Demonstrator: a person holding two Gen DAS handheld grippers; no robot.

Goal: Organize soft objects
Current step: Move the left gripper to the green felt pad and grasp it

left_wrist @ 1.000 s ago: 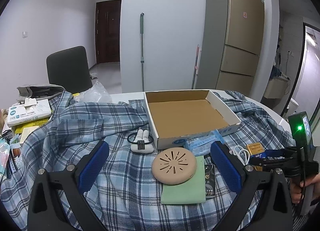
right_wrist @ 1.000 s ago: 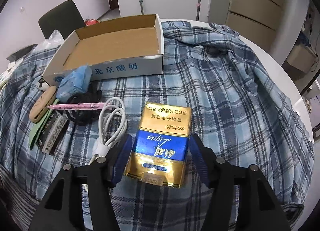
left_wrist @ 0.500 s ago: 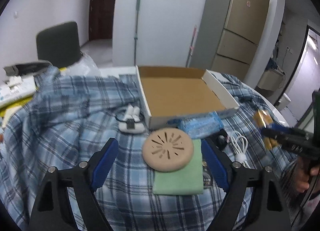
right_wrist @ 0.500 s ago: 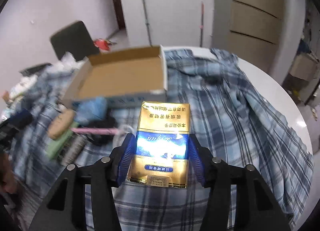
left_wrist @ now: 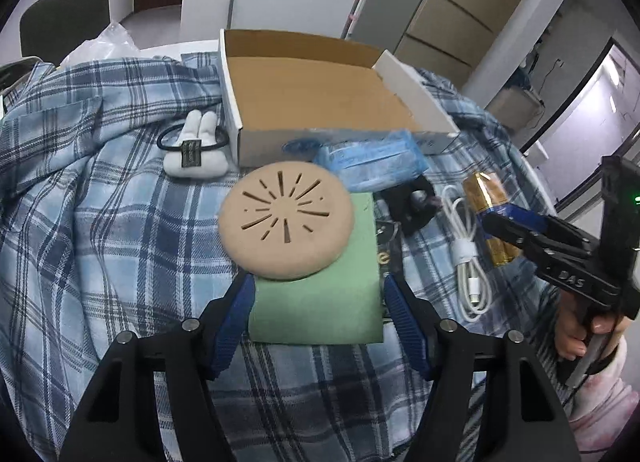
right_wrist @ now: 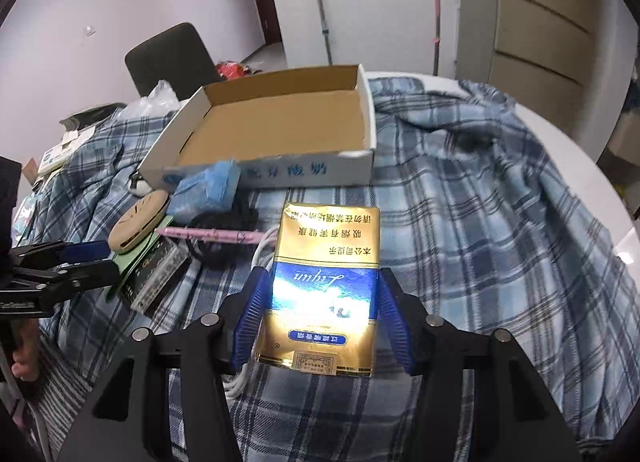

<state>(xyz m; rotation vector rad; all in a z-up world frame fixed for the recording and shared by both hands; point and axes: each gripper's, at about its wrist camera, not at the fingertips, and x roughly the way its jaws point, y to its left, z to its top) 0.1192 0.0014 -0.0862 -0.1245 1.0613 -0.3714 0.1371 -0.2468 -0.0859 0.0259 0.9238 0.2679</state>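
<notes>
My right gripper (right_wrist: 325, 302) is shut on a gold and blue cigarette pack (right_wrist: 326, 282) and holds it above the plaid cloth; it also shows in the left wrist view (left_wrist: 490, 202). My left gripper (left_wrist: 318, 302) is open, its blue pads on either side of a folded green cloth (left_wrist: 320, 306). A tan round pad (left_wrist: 286, 232) lies on the cloth's far end. An open cardboard box (left_wrist: 320, 98) stands behind, empty. A blue plastic packet (left_wrist: 372, 160) leans at the box front. A white plush hair tie (left_wrist: 196, 150) lies left of the box.
A white cable (left_wrist: 468, 250), a black object (left_wrist: 412, 202) and a pink pen (right_wrist: 212, 234) lie between the grippers. A blue plaid shirt (left_wrist: 100, 222) covers the round table. A chair (right_wrist: 172, 58) and clutter stand at the far left.
My left gripper has moved forward and down until its pads straddle the green cloth. My right gripper has lifted the cigarette pack off the cloth.
</notes>
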